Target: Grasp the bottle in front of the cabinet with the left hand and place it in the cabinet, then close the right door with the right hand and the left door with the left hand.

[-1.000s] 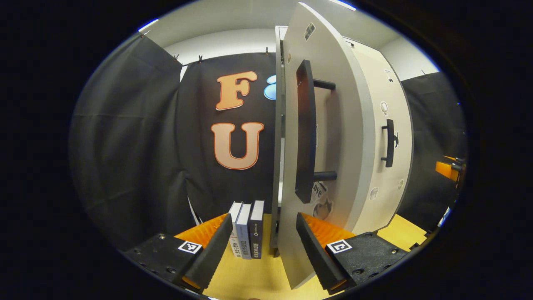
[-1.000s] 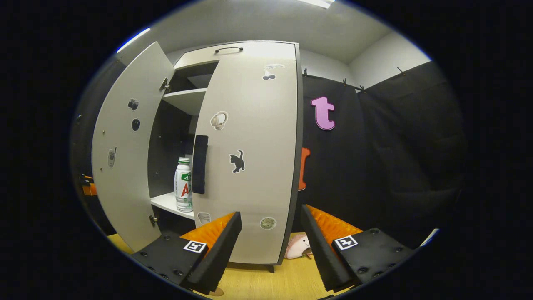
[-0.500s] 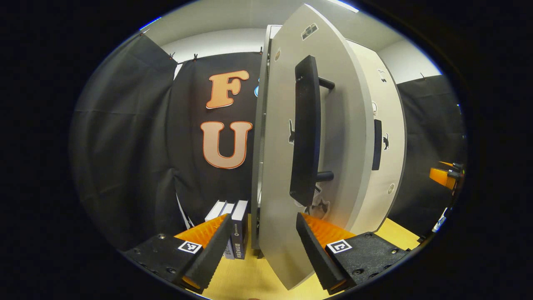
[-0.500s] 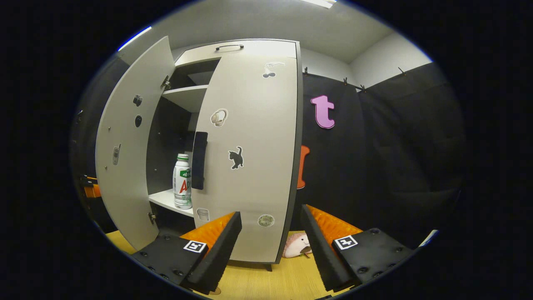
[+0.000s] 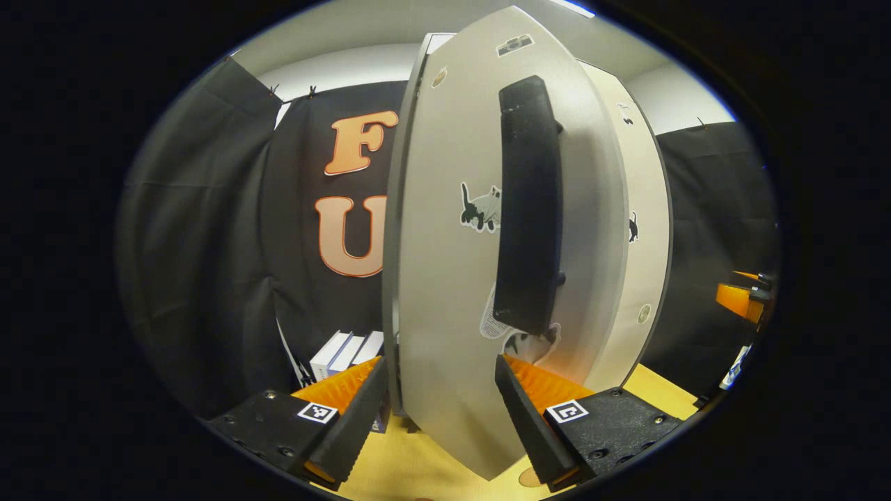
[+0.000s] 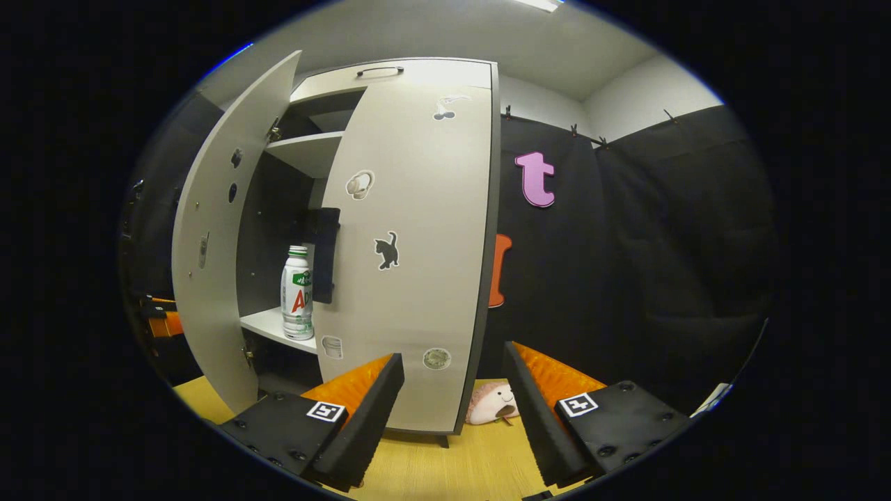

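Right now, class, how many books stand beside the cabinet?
3: the books stand in a row on the table left of the open door; more may be hidden behind it.

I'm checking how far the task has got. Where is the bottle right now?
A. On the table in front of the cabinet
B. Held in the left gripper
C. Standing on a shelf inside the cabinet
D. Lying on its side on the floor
C: in the right gripper view the bottle stands upright on a shelf inside the cabinet, between the two doors.

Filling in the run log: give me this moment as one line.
bottle: on cabinet shelf | right door: shut | left door: ajar | left gripper: open, at left door | right gripper: open, holding nothing
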The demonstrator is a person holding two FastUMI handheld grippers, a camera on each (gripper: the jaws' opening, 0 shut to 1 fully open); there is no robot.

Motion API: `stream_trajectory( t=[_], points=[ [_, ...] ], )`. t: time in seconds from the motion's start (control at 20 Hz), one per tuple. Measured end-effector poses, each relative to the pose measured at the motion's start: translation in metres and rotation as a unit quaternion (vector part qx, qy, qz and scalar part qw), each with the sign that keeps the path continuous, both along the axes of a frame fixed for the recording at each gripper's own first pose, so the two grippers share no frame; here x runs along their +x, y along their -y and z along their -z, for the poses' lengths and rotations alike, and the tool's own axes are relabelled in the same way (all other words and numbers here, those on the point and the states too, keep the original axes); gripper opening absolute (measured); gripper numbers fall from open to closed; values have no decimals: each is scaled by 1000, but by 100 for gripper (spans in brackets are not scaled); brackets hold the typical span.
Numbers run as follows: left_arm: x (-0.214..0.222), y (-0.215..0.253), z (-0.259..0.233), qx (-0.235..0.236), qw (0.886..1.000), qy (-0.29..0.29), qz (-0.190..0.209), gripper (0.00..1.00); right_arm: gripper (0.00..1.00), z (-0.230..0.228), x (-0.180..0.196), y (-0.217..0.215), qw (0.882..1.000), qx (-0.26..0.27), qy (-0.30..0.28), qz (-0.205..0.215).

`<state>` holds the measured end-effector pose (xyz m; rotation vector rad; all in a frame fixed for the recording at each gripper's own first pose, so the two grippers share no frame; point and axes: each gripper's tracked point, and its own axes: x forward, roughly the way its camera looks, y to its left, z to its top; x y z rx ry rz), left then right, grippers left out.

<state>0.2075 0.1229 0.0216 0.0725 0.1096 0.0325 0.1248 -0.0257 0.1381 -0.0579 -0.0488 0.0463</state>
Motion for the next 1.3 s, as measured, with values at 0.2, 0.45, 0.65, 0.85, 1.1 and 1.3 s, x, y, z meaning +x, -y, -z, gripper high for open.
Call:
stream_trajectory(
  t=[0.2, 0.45, 0.65, 0.85, 1.1, 1.3],
  points=[
    [24, 30, 16, -7, 1000, -15, 24, 94, 89, 0, 1, 8, 1000, 11, 0, 9],
    [62, 58, 23, 0, 999, -18, 32, 94, 89, -1, 2, 25, 1000, 12, 0, 24],
    [76, 66, 24, 9, 999, -15, 33, 92, 95, 3, 2, 35, 999, 18, -5, 32],
    [91, 68, 31, 11, 999, -21, 29, 95, 95, 10, 4, 36, 999, 25, -11, 31],
    [110, 72, 34, 13, 999, -22, 23, 95, 95, 8, 2, 47, 999, 24, -9, 30],
    [121, 73, 34, 18, 999, -25, 21, 95, 95, 9, 4, 53, 999, 31, -10, 32]
  ],
)
